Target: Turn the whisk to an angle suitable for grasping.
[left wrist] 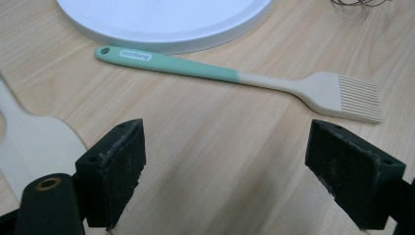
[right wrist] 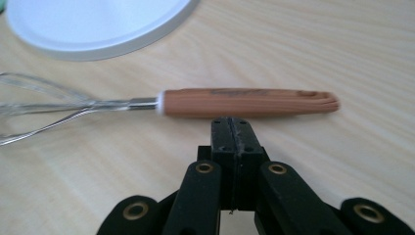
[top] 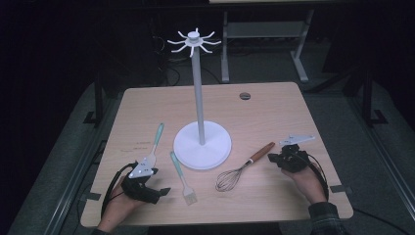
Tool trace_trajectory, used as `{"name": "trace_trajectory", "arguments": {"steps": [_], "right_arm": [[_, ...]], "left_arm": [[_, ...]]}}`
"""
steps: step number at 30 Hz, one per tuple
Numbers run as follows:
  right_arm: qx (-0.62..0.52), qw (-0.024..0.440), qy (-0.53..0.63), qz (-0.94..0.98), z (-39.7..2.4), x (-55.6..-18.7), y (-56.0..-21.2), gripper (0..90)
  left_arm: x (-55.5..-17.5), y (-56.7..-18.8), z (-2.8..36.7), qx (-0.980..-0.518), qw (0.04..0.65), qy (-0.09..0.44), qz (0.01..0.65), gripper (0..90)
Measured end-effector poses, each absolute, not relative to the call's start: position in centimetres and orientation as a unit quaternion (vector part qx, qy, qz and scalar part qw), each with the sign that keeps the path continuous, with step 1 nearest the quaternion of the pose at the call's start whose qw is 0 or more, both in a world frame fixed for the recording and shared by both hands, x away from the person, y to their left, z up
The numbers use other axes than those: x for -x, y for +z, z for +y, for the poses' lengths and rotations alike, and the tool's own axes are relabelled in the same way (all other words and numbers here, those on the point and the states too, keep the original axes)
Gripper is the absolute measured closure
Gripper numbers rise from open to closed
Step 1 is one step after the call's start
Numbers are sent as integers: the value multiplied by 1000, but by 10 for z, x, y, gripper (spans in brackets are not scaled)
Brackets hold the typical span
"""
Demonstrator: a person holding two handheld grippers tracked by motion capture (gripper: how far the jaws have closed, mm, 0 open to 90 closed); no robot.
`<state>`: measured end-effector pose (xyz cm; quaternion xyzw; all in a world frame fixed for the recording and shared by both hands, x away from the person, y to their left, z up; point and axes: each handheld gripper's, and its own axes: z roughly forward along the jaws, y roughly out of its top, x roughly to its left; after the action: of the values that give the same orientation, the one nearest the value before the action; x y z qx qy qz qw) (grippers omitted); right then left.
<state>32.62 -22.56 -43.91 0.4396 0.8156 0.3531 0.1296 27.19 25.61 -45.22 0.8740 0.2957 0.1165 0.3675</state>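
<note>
A white utensil stand point(top: 202, 144) with a tall pole and hooked top stands mid-table. A teal-handled pastry brush point(top: 182, 177) point(left wrist: 235, 78) lies in front of its base. A teal-handled spatula point(top: 153, 147) point(left wrist: 34, 142) lies to the left, a wooden-handled wire whisk point(top: 244, 167) point(right wrist: 244, 102) to the right. My left gripper point(top: 164, 191) point(left wrist: 225, 171) rests low near the front left, open and empty, pointing at the brush. My right gripper point(top: 273, 158) point(right wrist: 231, 126) rests at the right, shut and empty, its tips just short of the whisk handle.
The wooden table point(top: 274, 112) has a round dark grommet point(top: 244, 96) near its far edge. Grey floor and a table frame point(top: 264, 34) lie beyond. Cables trail from both grippers toward the front edge.
</note>
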Motion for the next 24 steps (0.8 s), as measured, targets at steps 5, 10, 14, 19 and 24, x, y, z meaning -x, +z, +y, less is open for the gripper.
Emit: {"name": "trace_trajectory", "arguments": {"steps": [5, 10, 14, 19, 24], "right_arm": [[-452, 143, 346, 810, -235, -342, -439, 900], [-457, 148, 344, 807, -238, -353, -441, 900], [-465, 149, 337, 805, -238, -365, -446, 900], [-470, 161, 332, 802, -239, -377, -449, 900], [-475, 157, 321, 804, -239, -386, -458, 900]], "left_arm": [[-272, -453, 256, -873, 369, 113, 296, 146], [-272, -452, 258, -876, 364, 116, 294, 146], [-271, -452, 257, -875, 369, 118, 291, 146], [-271, -452, 257, -875, 368, 116, 292, 146], [-271, -452, 258, -875, 367, 115, 293, 146]]}}
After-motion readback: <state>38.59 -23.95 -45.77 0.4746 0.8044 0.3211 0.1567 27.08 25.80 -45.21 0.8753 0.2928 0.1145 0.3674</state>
